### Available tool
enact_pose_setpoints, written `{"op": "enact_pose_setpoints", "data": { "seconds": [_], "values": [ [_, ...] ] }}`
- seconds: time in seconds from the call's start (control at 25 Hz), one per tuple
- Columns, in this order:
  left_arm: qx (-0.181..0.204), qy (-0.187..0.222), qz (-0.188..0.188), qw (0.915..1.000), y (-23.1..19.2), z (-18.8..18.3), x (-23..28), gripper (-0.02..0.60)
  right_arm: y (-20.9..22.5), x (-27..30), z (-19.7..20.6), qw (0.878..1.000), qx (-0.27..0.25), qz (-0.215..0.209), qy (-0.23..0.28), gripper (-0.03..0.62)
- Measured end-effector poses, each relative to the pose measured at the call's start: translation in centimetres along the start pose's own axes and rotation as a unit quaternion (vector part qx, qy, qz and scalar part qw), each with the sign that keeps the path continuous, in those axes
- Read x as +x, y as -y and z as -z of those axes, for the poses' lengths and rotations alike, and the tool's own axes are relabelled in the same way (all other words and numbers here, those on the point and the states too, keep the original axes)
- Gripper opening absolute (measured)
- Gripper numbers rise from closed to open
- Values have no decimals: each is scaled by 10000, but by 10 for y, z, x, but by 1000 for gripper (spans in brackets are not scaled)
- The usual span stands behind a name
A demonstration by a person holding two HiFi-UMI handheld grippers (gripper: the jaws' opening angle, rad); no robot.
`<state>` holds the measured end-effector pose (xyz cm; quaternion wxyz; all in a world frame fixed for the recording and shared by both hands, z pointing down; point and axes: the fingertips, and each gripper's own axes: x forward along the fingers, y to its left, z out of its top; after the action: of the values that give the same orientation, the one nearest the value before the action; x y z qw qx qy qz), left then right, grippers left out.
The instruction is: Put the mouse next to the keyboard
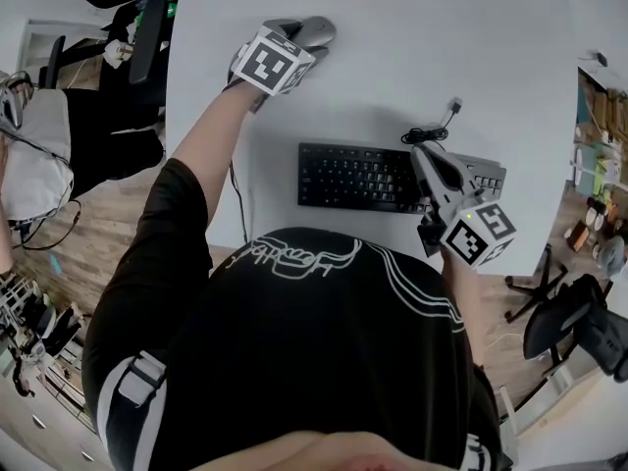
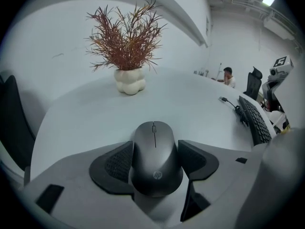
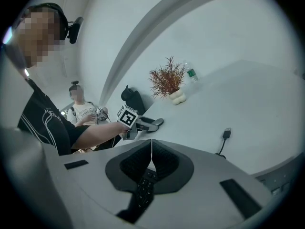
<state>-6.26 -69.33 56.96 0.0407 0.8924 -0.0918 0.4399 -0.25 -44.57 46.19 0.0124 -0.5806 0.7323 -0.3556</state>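
A dark grey mouse point(image 2: 155, 151) rests on the white table point(image 1: 412, 47), far back and left of the black keyboard point(image 1: 353, 177). My left gripper point(image 2: 155, 162) straddles the mouse, and both dark pads point(image 2: 116, 163) touch its sides; in the head view this gripper point(image 1: 299, 39) is at the top with the mouse point(image 1: 322, 29) at its tip. My right gripper point(image 1: 424, 155) hovers over the keyboard's right end. Its jaws are shut with nothing between them point(image 3: 151, 151), and keyboard keys point(image 3: 143, 190) show below.
A dried plant in a white vase point(image 2: 129, 80) stands behind the mouse. A loose black cable with a plug point(image 1: 432, 126) lies just beyond the keyboard. Office chairs point(image 1: 147, 37) stand off the table's left edge. A seated person point(image 3: 83, 111) is in the background.
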Motion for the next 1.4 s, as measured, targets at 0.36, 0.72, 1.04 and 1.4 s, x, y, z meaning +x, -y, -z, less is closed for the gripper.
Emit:
{"op": "enact_pose_setpoints", "data": {
  "seconds": [0.36, 0.72, 1.04, 1.4],
  "values": [
    [-81, -38, 70, 9999, 0, -2, -1, 299, -3, -3, 10, 9999, 76, 117, 16, 9],
    [-337, 110, -42, 9994, 6, -7, -9, 298, -4, -7, -1, 9999, 30, 136, 83, 9],
    [-364, 599, -515, 9962, 31, -43, -42, 298, 11, -32, -28, 9994, -253, -88, 239, 9],
    [-701, 1568, -1164, 9782, 114, -108, -127, 298, 30, -94, -35, 9952, -714, -622, 245, 9]
  ]
}}
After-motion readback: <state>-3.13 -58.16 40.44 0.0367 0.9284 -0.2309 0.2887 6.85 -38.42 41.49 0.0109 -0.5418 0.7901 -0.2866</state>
